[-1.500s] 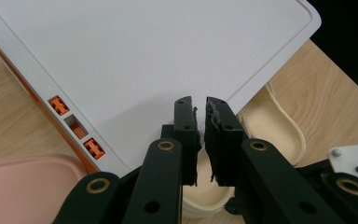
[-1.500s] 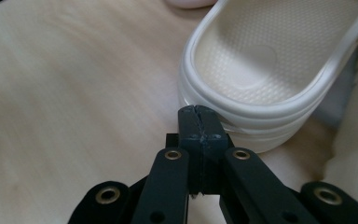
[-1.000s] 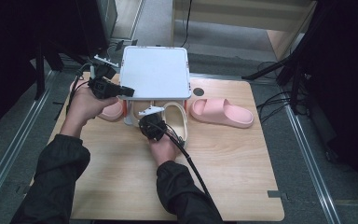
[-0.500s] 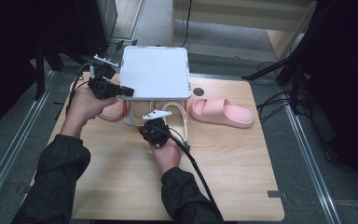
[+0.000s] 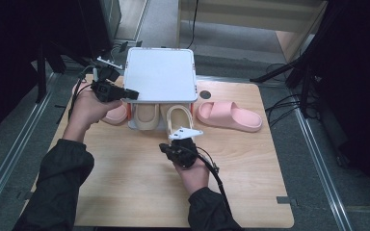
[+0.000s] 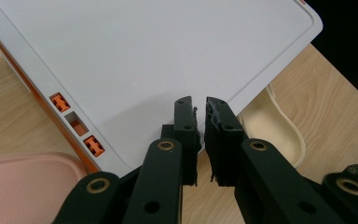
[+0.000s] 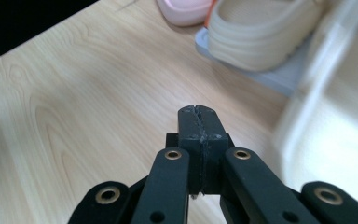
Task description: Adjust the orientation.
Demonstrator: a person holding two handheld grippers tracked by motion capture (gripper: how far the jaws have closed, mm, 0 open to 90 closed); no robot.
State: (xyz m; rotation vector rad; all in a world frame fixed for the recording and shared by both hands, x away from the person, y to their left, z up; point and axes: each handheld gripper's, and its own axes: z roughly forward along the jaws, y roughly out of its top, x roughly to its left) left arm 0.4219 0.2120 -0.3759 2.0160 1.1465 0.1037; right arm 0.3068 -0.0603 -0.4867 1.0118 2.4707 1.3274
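Observation:
A white rack, its flat top board (image 5: 159,72) (image 6: 135,60) seen from above, holds two beige slippers (image 5: 147,116) (image 5: 178,114) on its lower shelf. My left gripper (image 5: 132,94) (image 6: 200,105) rests over the board's front left corner, jaws shut to a thin slit with nothing between them. One pink slipper (image 5: 114,113) (image 6: 23,186) lies under my left hand; another pink slipper (image 5: 229,115) lies right of the rack. My right gripper (image 5: 166,147) (image 7: 198,109) hovers shut over bare wood in front of the rack, holding nothing. A beige slipper (image 7: 261,32) shows beyond it.
The wooden table (image 5: 250,192) has free room across its near half and right side. Orange clips (image 6: 77,130) line the rack's side. A dark round mark (image 5: 205,95) sits behind the right pink slipper. Metal rails and cables run along the floor on both sides.
My right gripper has drawn back from the beige slipper toward the near edge and a little to the right. The left gripper has stayed at the rack's corner.

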